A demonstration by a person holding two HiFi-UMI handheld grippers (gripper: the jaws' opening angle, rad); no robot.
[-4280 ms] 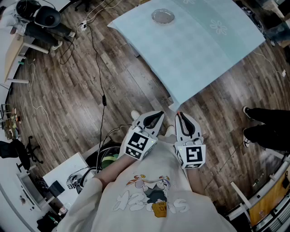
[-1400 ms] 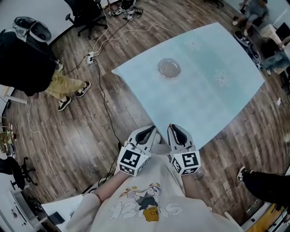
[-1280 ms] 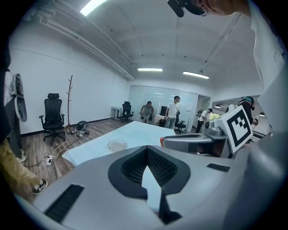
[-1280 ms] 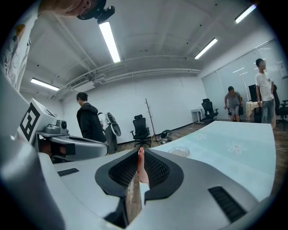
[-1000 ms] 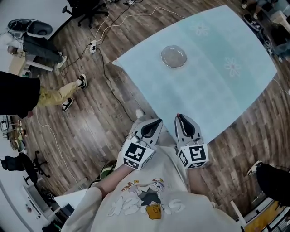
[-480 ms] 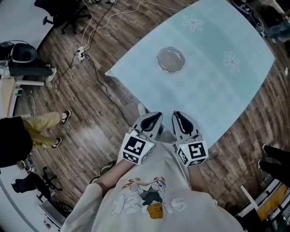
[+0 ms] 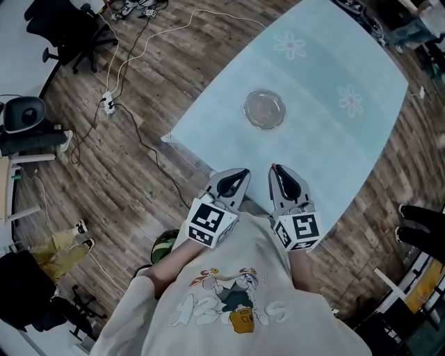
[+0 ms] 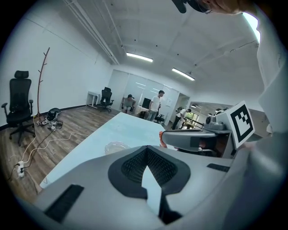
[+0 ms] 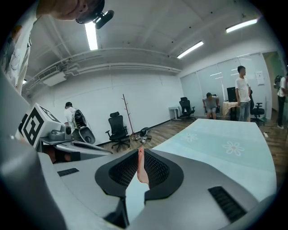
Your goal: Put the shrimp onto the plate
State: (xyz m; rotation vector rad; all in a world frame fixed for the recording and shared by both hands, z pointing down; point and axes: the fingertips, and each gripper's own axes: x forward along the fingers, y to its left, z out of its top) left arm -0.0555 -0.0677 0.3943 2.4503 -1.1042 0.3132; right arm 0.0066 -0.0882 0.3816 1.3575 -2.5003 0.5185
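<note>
A clear glass plate (image 7: 264, 110) sits near the left end of the table (image 7: 334, 146) with its pale blue flowered cloth; the left gripper view also shows the plate (image 8: 118, 146). Both grippers are held close to my chest, short of the table's near edge. My right gripper (image 7: 274, 169) is shut on a pink shrimp (image 9: 141, 168), whose reddish tip pokes out past the jaws (image 7: 273, 167). My left gripper (image 7: 241, 172) is shut with nothing in it. From the left gripper view the shrimp tip (image 8: 161, 139) shows on the right gripper beside it.
Cables and a power strip (image 7: 108, 104) lie on the wooden floor left of the table. An office chair (image 7: 69, 21) stands at the top left. A person's dark shoes (image 7: 417, 233) are at the right edge, another person (image 7: 35, 292) at the lower left.
The grippers stay together at my chest while the view shifts over the table. The person in yellowish trousers has walked from the upper left to the lower left.
</note>
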